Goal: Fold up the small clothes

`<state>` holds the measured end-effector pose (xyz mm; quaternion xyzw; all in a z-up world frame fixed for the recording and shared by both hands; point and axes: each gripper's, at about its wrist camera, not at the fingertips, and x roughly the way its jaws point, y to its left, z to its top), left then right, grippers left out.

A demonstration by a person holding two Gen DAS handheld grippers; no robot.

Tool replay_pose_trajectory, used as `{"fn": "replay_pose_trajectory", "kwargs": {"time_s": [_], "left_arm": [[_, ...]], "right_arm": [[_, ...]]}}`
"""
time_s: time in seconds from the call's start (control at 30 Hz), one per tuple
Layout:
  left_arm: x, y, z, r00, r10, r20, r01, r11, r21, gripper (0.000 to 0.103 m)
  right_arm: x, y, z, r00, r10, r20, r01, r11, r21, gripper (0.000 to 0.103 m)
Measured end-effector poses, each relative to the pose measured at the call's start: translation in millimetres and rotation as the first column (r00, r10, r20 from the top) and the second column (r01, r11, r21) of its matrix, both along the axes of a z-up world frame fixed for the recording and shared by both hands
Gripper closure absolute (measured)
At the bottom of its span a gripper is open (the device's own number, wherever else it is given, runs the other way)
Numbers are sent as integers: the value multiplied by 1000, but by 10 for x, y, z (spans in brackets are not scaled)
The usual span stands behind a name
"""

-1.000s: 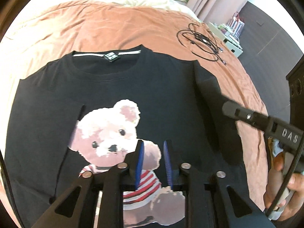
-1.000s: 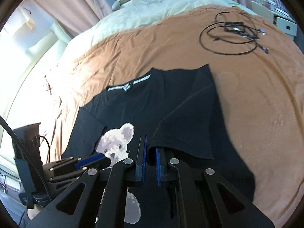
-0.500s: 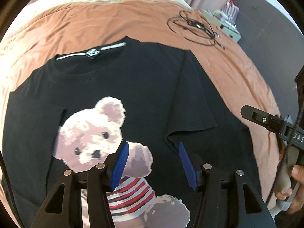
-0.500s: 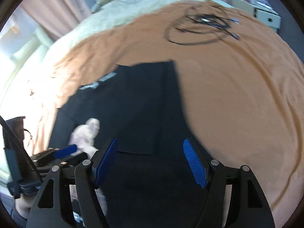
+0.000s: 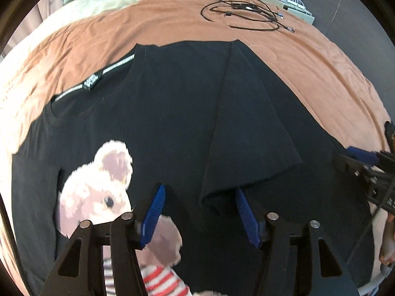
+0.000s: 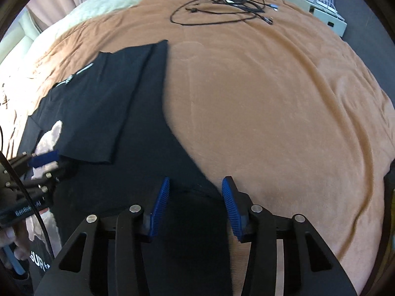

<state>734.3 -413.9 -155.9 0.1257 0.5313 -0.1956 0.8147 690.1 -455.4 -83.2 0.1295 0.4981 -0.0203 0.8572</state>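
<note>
My left gripper [image 5: 198, 213] is spread wide over the black T-shirt [image 5: 172, 113], its folded sleeve [image 5: 246, 135] just ahead; my right gripper [image 6: 195, 204] gapes empty at the shirt's side edge. The shirt lies flat on the orange bedspread [image 6: 271, 98]. Black cables [image 6: 222, 7] coil toward the far edge.

left gripper [image 5: 200, 212]: we hold jaws spread wide, nothing between the blue pads, lower centre of the left wrist view | right gripper [image 6: 195, 207]: jaws likewise parted, nothing gripped, lower centre of the right wrist view | each gripper shows at the other view's side edge, with fingers of our holding hands visible.
</note>
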Motion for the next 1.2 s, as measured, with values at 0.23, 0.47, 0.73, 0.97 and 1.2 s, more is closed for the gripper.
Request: {"fn": "replay_pose_trajectory", "kwargs": {"time_s": [0.23, 0.47, 0.73, 0.97, 1.2], "left_arm": [[272, 15, 9, 996, 67, 58, -68, 998, 15, 40], [493, 283, 13, 984, 157, 83, -159, 987, 23, 37], [529, 767, 102, 967, 247, 61, -246, 969, -28, 37], [204, 1064, 378, 970, 234, 66, -227, 970, -90, 37], [-143, 1335, 747, 971, 216, 103, -201, 970, -137, 37]], "right_arm": [[-45, 49, -46, 1000, 18, 23, -18, 999, -33, 61], [-33, 80, -98, 999, 19, 34, -18, 999, -33, 61], [-167, 23, -62, 999, 22, 46, -19, 999, -46, 61], [-357, 89, 128, 997, 15, 74, -12, 999, -34, 61], [-717, 179, 428, 991, 19, 130, -16, 1000, -22, 34]]}}
